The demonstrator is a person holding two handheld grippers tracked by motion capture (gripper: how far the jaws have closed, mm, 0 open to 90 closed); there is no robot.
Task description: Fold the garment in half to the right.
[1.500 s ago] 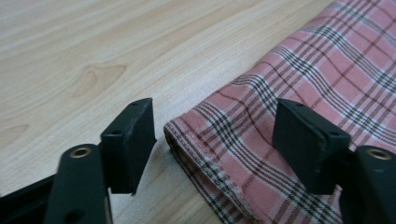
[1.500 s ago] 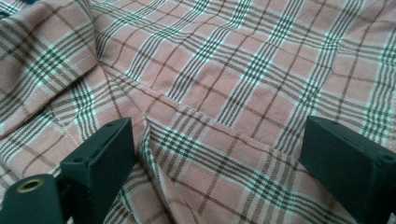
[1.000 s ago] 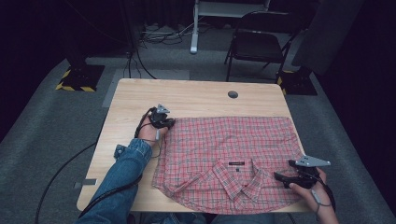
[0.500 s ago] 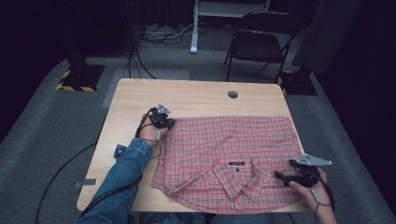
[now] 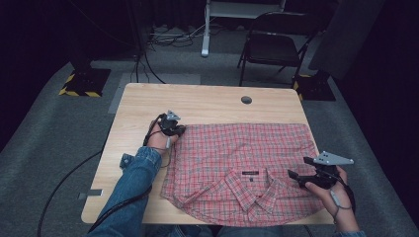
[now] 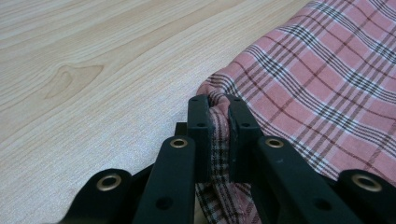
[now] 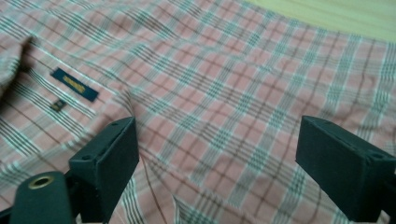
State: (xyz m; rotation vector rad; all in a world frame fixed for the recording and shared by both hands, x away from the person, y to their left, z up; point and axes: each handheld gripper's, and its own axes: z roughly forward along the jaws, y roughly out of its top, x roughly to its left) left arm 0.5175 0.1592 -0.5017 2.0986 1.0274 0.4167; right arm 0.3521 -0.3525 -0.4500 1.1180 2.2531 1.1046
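A red plaid shirt [image 5: 237,153] lies spread flat on the wooden table [image 5: 197,103], collar toward the near edge, with a dark label [image 5: 249,173] below the collar. My left gripper [image 5: 179,131] rests at the shirt's far left corner. In the left gripper view its jaws [image 6: 218,105] are shut on a pinched fold of the plaid cloth [image 6: 327,93]. My right gripper [image 5: 298,167] hovers over the shirt's near right part. In the right gripper view it [image 7: 217,140] stands wide open above the cloth [image 7: 210,70], nothing between its jaws, and the label [image 7: 74,84] is at the left.
A round cable hole [image 5: 246,99] sits in the table's far right. Bare wood runs along the far side and the left. A folding chair [image 5: 276,44] and floor cables lie beyond the table. A cable trails off the table's left edge [image 5: 74,173].
My right gripper has lifted a little off the shirt's right side, still open. The left gripper and the shirt have stayed put.
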